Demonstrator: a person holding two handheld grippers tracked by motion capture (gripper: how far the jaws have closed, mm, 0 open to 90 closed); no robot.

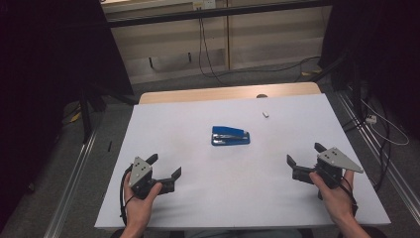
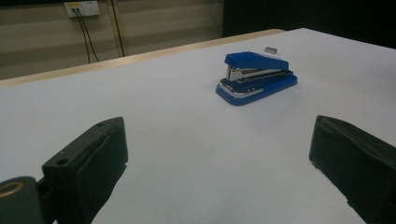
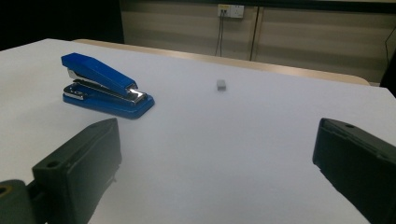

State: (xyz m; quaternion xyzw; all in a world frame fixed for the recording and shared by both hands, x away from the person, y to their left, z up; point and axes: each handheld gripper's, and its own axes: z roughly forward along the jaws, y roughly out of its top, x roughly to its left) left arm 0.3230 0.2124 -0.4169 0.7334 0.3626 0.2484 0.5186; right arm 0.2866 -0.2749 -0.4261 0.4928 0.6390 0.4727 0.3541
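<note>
I hold each hand-held gripper, left (image 1: 165,166) and right (image 1: 304,154), spread and empty, well apart from the blue stapler (image 1: 230,136) on the surface (image 1: 198,198).

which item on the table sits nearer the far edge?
The small grey block. It lies beyond the blue stapler, toward the wooden far edge; the stapler sits mid-table.

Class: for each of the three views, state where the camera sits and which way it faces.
High view: above the near edge, facing forward and down on the table; both hands, left gripper, right gripper.
Left gripper view: on that gripper, facing the stapler; open jaws.
Right gripper view: on that gripper, facing the stapler; open jaws.
Shared: stapler and small grey block.
</note>
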